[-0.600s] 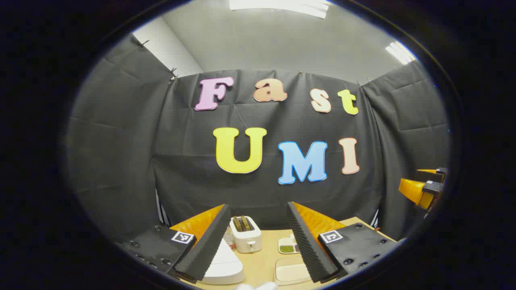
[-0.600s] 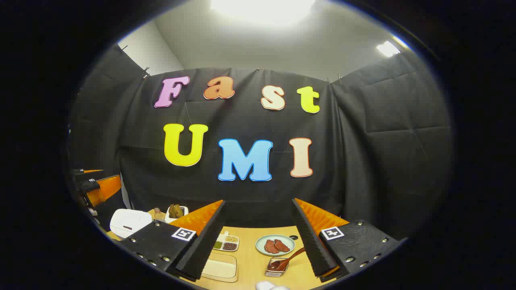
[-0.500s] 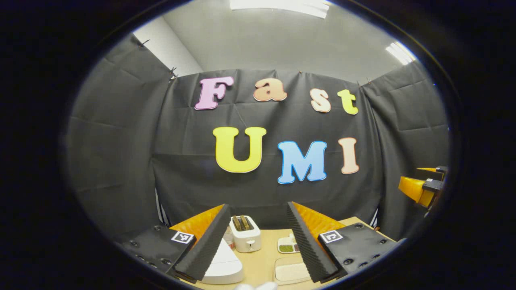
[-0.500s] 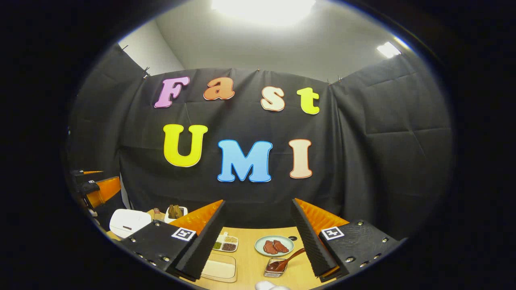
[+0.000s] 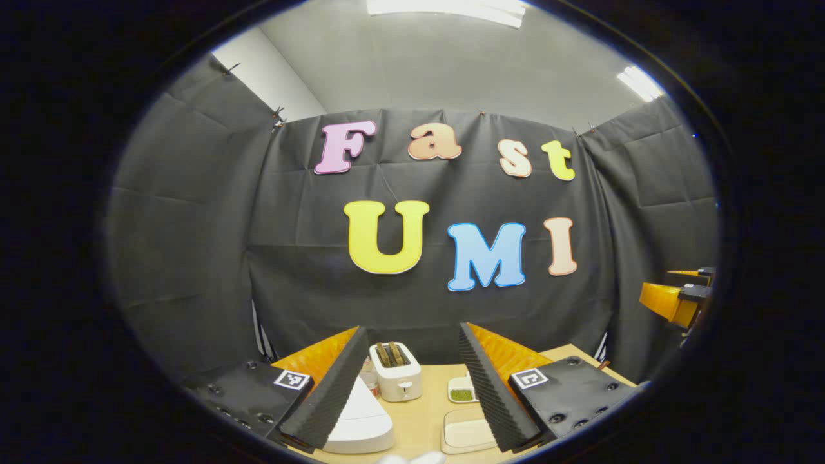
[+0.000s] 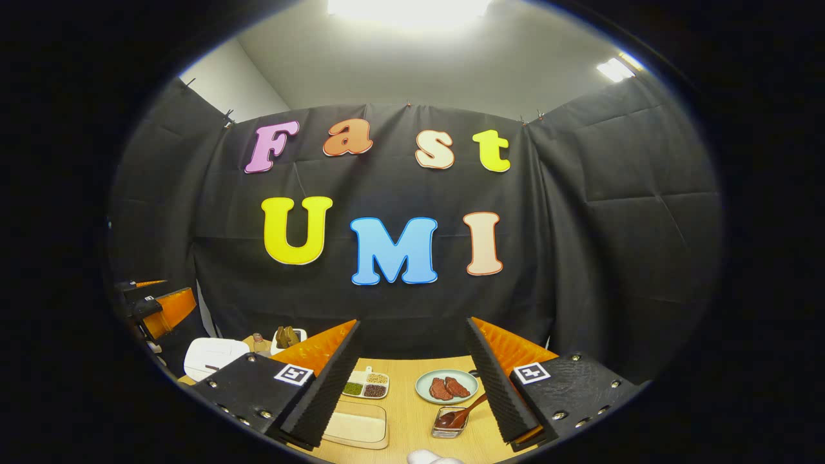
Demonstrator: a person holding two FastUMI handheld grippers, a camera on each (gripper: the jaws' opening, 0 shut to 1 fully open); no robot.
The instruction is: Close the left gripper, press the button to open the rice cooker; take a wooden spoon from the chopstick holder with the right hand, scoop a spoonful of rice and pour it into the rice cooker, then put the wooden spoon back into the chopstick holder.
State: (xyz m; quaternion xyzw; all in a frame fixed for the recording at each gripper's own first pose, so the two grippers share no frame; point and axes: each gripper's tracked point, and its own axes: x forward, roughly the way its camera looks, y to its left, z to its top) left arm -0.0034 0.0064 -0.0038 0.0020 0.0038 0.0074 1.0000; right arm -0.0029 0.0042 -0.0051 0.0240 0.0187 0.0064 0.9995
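Tilted slightly down since earlier, more wooden bench (image 6: 412, 412) showing. Left tongs (image 5: 412, 386) and right tongs (image 6: 412, 380) both spread wide, empty, above white rice cooker (image 5: 361, 422).

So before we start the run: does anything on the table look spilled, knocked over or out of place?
Nothing stands out. The rice cooker sits closed, the toaster stands upright, and the plate and the divided dish lie flat on the table, with no spills.
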